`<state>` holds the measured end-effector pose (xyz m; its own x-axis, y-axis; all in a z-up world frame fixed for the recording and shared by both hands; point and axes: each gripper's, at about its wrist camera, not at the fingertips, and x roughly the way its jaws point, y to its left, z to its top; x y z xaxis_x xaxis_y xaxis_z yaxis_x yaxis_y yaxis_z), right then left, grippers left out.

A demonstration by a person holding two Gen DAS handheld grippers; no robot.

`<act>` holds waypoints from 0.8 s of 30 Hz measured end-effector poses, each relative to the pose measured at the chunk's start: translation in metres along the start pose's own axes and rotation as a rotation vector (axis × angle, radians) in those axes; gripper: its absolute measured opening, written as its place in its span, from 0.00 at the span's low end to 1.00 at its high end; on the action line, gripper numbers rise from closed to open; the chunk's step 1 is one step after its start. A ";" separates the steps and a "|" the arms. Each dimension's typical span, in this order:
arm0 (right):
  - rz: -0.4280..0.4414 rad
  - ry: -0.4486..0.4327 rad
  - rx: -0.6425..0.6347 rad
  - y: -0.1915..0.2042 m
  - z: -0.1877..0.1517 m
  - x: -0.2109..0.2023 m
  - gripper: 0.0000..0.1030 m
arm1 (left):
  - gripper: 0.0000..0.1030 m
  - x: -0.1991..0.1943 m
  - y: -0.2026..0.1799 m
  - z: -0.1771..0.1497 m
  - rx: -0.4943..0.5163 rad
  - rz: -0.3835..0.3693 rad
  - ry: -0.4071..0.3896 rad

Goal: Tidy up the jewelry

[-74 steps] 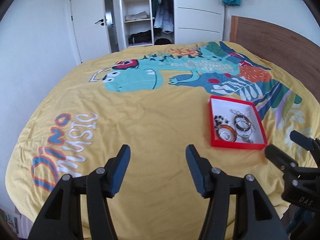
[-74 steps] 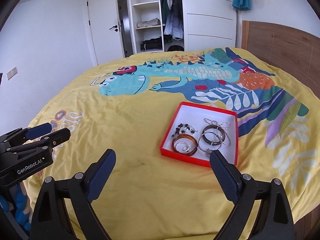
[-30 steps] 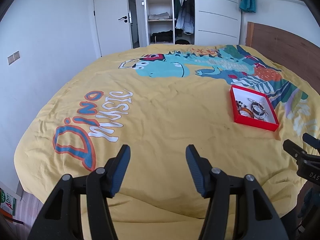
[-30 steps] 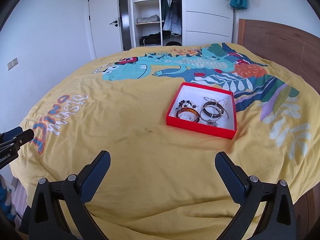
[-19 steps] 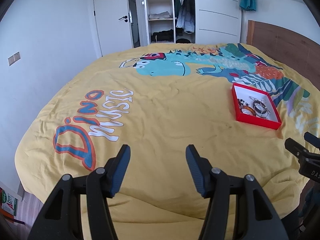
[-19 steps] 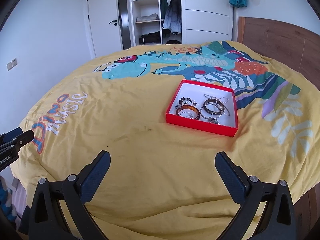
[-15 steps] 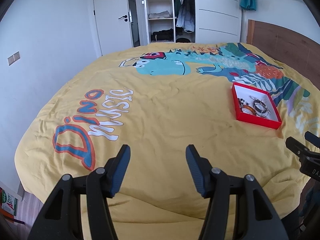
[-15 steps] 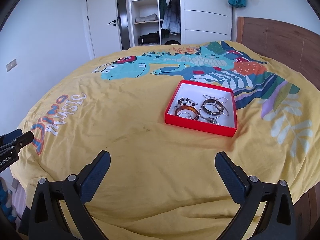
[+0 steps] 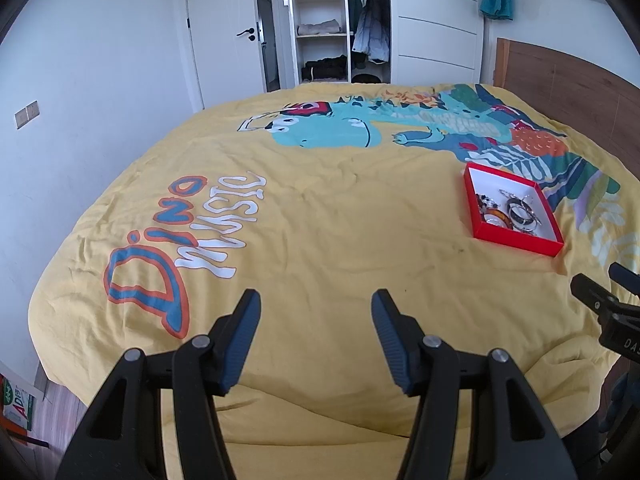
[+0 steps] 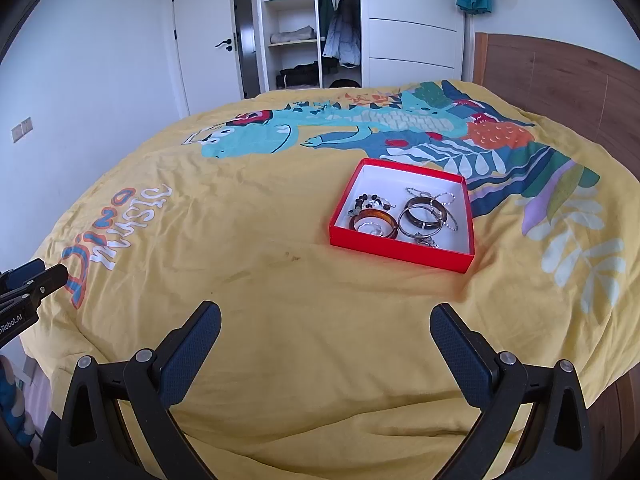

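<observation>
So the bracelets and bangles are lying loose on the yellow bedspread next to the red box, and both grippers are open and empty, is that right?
Not quite. The bracelets and bangles lie inside the red box, not loose on the yellow bedspread; the right wrist view shows this. The rest holds: the left gripper and right gripper are open and empty.

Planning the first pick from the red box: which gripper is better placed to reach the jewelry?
Probably the right gripper: the red box lies almost straight ahead of its open, empty jaws. For the left gripper, the box sits far off to the side.
</observation>
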<state>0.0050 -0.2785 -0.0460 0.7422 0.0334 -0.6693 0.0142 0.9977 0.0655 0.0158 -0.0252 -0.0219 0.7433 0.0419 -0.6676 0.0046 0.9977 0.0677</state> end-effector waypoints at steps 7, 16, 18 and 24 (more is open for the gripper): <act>-0.001 0.002 -0.003 0.000 0.000 0.000 1.00 | 0.54 0.003 -0.001 -0.004 -0.009 -0.002 0.012; -0.001 0.003 -0.003 0.000 -0.001 0.000 1.00 | 0.54 0.003 0.000 -0.004 -0.009 -0.004 0.013; -0.001 0.003 -0.003 0.000 0.000 0.000 1.00 | 0.54 0.003 0.000 -0.005 -0.009 -0.004 0.014; -0.001 0.003 -0.003 0.001 0.000 0.000 1.00 | 0.54 0.003 0.000 -0.005 -0.008 -0.003 0.015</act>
<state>0.0049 -0.2779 -0.0464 0.7401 0.0330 -0.6717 0.0129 0.9979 0.0633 0.0149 -0.0250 -0.0279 0.7335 0.0395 -0.6785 0.0011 0.9982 0.0594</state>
